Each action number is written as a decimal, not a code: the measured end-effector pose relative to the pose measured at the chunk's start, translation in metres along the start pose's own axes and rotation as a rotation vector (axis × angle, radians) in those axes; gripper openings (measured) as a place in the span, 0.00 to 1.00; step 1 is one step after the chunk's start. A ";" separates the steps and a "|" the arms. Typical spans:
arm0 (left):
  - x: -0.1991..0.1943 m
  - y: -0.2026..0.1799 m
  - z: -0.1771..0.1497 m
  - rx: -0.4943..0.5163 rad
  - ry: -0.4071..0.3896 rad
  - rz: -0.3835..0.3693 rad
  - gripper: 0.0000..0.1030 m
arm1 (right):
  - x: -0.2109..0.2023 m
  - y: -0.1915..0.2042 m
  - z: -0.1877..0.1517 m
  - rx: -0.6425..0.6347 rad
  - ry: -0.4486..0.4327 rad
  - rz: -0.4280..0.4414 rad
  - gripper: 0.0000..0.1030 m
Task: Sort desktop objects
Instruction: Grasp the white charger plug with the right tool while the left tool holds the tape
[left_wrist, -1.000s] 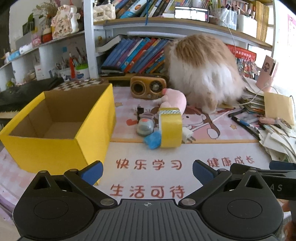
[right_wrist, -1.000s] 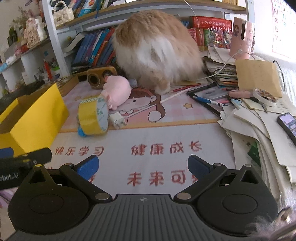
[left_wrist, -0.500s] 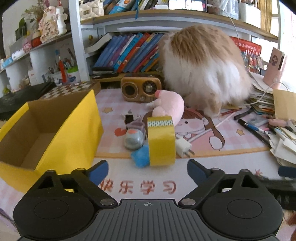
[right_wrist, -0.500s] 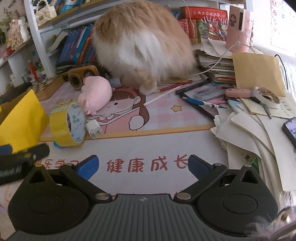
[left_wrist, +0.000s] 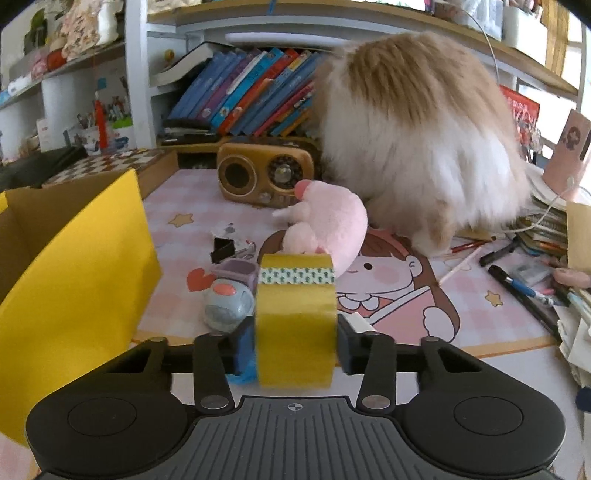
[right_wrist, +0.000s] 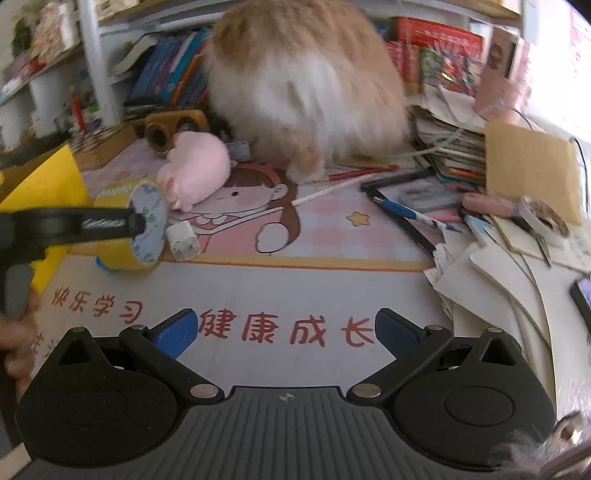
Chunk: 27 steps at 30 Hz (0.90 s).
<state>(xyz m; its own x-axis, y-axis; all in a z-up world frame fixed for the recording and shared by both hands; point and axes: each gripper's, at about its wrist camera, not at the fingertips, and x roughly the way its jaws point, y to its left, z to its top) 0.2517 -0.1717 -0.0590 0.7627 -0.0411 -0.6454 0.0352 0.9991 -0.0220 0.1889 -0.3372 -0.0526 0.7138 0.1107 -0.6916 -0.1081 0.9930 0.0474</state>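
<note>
Clamped in the left gripper (left_wrist: 295, 345) for the yellow box (left_wrist: 74, 280): upright tape roll (left_wrist: 295, 317); right gripper (right_wrist: 284, 332) spread wide, idle.

Yellow tape roll (left_wrist: 295, 317), green-patterned white band; yellow box (left_wrist: 74, 280).

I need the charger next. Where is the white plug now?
In the right wrist view, the white plug lies on the desk mat, left of centre, just right of the yellow tape roll.
</note>
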 end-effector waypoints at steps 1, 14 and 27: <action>0.000 -0.002 0.000 0.012 -0.007 0.003 0.39 | 0.000 0.002 0.000 -0.018 -0.008 0.006 1.00; -0.106 0.033 -0.001 0.001 -0.062 -0.034 0.38 | 0.034 0.034 0.023 -0.217 -0.097 0.140 0.79; -0.148 0.068 -0.034 -0.143 -0.048 0.022 0.38 | 0.105 0.076 0.042 -0.337 -0.044 0.170 0.52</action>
<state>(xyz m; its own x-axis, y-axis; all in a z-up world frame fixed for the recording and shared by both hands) 0.1192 -0.0975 0.0090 0.7926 -0.0161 -0.6095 -0.0714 0.9903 -0.1190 0.2847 -0.2484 -0.0916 0.6940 0.2818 -0.6626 -0.4440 0.8919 -0.0857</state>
